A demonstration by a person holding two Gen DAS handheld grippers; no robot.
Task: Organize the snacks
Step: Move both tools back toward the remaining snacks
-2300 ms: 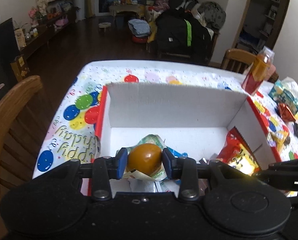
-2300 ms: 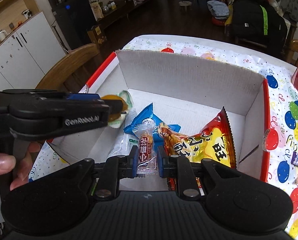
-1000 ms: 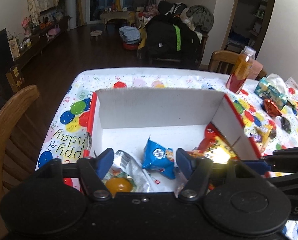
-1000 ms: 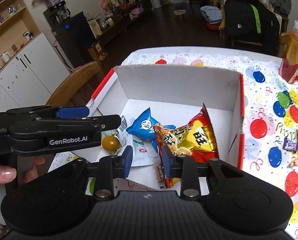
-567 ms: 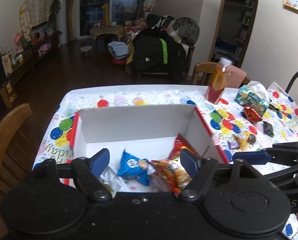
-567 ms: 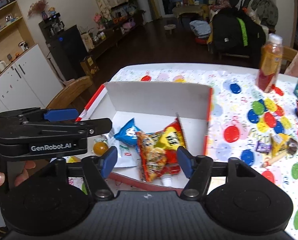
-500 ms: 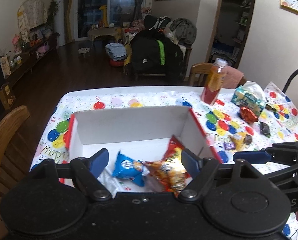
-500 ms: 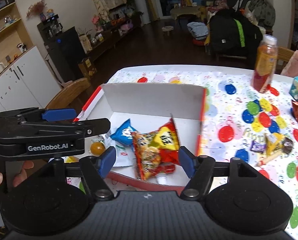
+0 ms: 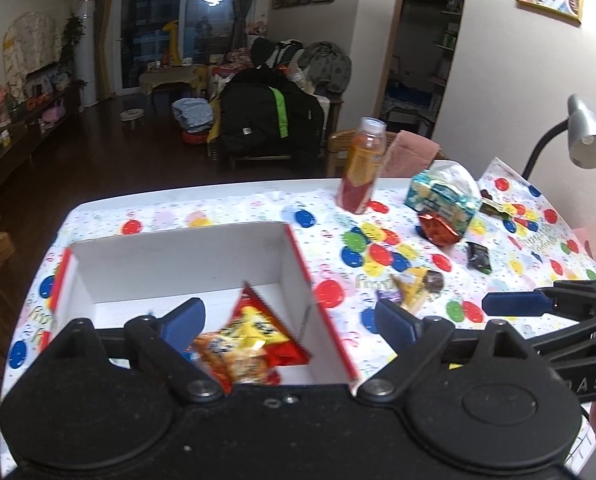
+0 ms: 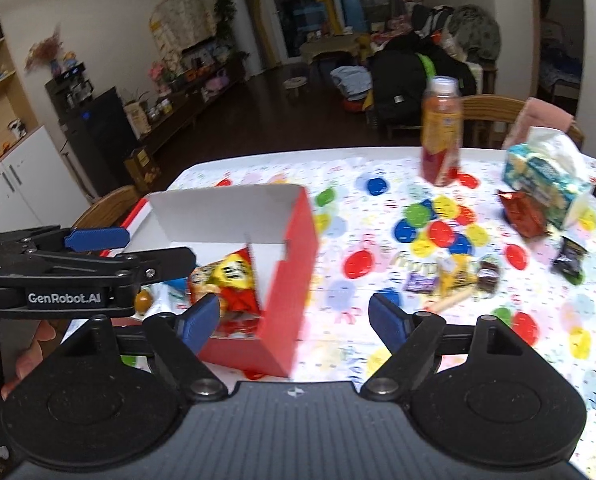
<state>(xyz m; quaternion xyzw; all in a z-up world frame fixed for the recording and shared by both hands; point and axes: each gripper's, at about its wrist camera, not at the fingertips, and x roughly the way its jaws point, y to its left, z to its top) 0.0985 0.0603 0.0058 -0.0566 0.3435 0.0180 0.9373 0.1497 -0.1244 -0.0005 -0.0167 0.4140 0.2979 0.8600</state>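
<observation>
Here both tools are empty: the left gripper (image 9: 290, 318) stands with its blue-padded fingers spread wide across the lower middle of the left wrist view, and the right gripper (image 10: 294, 318) is equally wide in the lower middle of its own view. The red-sided white cardboard box (image 10: 294, 240) sits left of centre on the balloon-print tablecloth (image 10: 377, 320), and a red-and-yellow crinkly foil snack bag (image 9: 254, 336) leans inside it against the right wall, with a small orange ball-shaped sweet (image 10: 142, 300) glimpsed at the box's left side. What remains to be sorted lies loose right of centre: a purple-wrapped small candy (image 10: 417, 282), a yellow wrapped sweet (image 10: 453, 274), a dark brown wrapped piece (image 10: 485, 272), a black foil packet (image 10: 571, 258) and a copper-red foil pouch (image 10: 523, 216) just in front of a teal-and-yellow tissue pack (image 10: 545, 178). These should all be very light and soft; the wrappers look slick and will crumple, so a pinch across the body or on a twisted end seems safest, closing gently to avoid crushing. The tall orange-juice plastic bottle (image 10: 441, 132), upright in the upper middle, would be heavier and could tip if nudged.
</observation>
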